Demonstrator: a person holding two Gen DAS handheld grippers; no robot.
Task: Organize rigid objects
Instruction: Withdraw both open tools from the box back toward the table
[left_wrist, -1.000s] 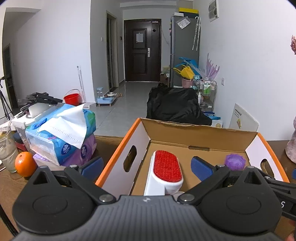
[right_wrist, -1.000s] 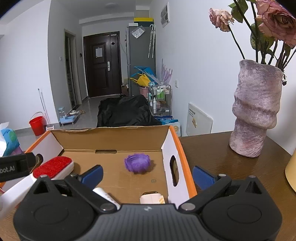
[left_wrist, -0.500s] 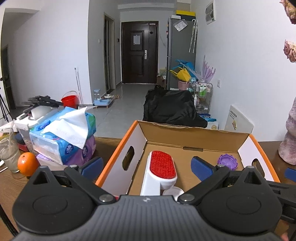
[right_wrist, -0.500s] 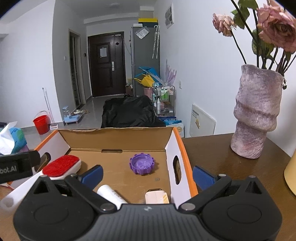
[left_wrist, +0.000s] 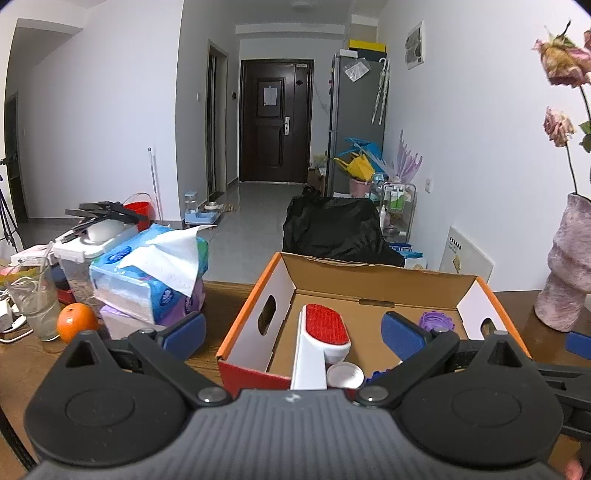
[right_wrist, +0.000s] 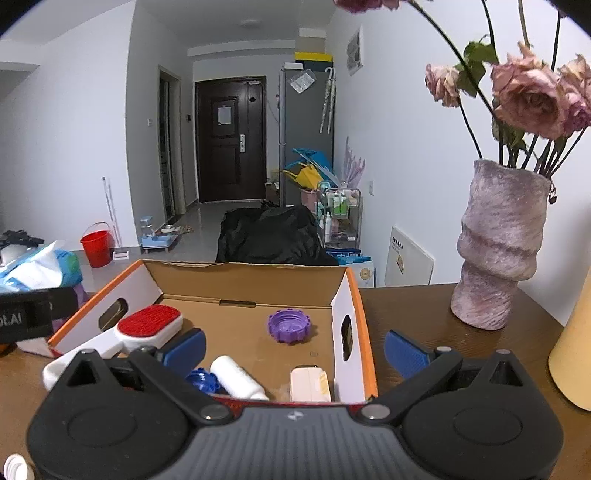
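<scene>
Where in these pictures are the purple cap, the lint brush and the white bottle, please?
purple cap (right_wrist: 289, 326): right wrist view, on its hollow centre.
lint brush (left_wrist: 326, 325): left wrist view, on its red pad.
white bottle (right_wrist: 236, 376): right wrist view, on the middle of its body.

Purple cap (right_wrist: 289, 326) now at rest, settled.

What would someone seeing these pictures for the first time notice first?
Probably the open cardboard box on the wooden table, with the red-faced white brush leaning over its near left edge and a purple cap on its floor. Next, the mauve vase of faded roses standing to its right.
</scene>
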